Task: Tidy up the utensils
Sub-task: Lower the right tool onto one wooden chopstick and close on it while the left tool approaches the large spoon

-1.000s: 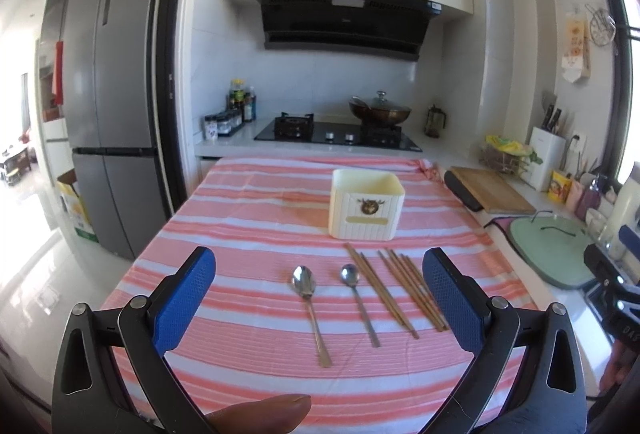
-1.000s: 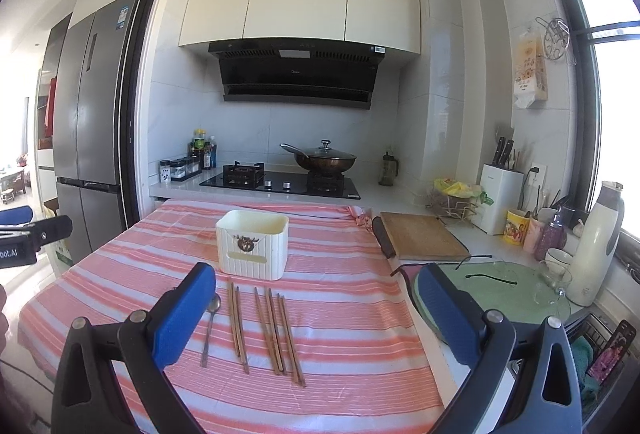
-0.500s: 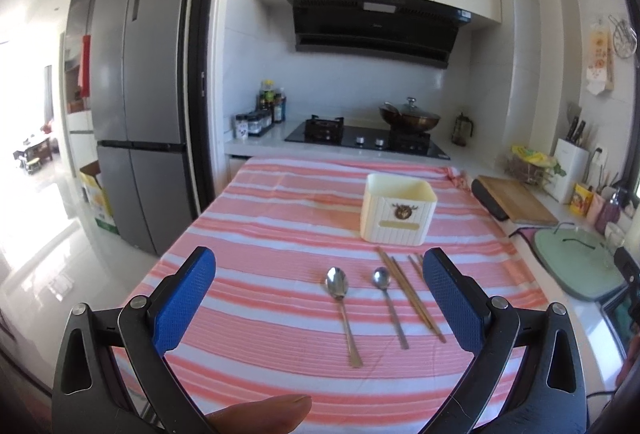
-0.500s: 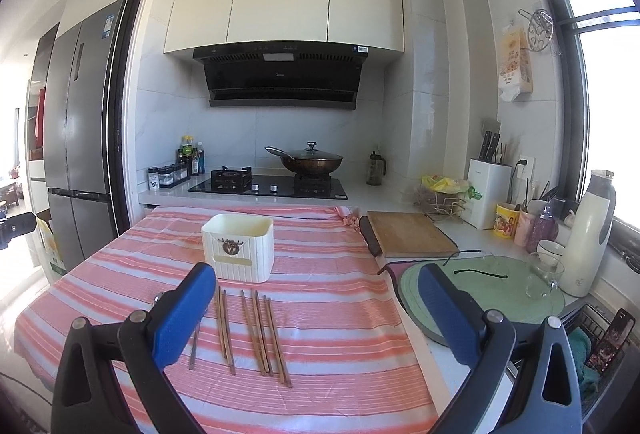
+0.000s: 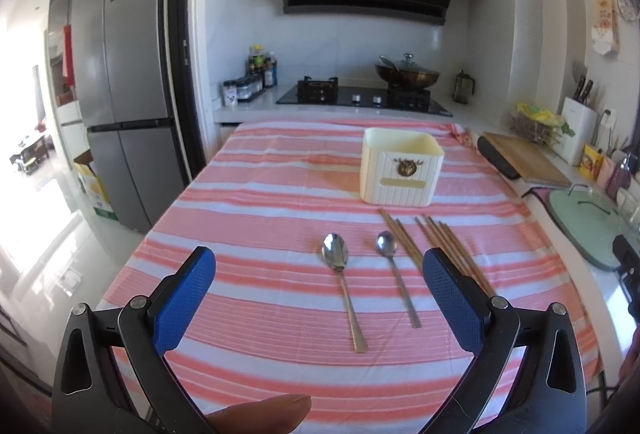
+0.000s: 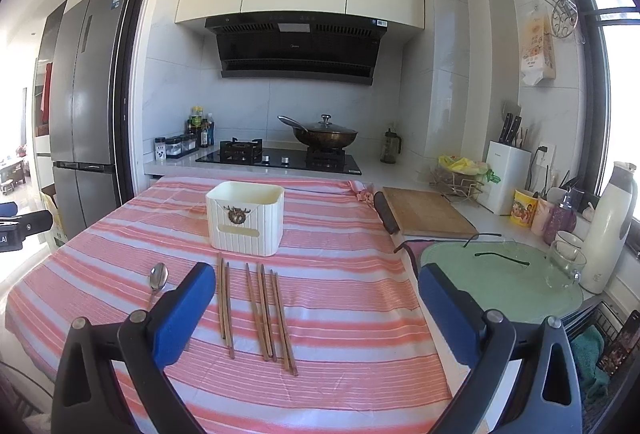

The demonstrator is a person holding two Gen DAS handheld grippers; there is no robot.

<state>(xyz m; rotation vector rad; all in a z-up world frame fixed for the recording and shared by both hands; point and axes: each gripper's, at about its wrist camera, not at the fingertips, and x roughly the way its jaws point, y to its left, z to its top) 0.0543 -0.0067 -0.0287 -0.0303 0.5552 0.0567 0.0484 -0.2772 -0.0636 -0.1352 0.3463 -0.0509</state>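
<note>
A striped pink-and-white woven cloth (image 5: 280, 218), matt, is spread over the worktop. Two glossy polished metal spoons (image 5: 340, 274) and matt brown wooden chopsticks (image 6: 264, 310) are laid on it. The ribbed cream plastic holder (image 5: 400, 170) is smooth with a slight sheen.

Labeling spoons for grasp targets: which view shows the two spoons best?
Left wrist: both spoons lie whole between its open fingers. Right wrist shows only one spoon bowl; its left finger hides the rest.
</note>
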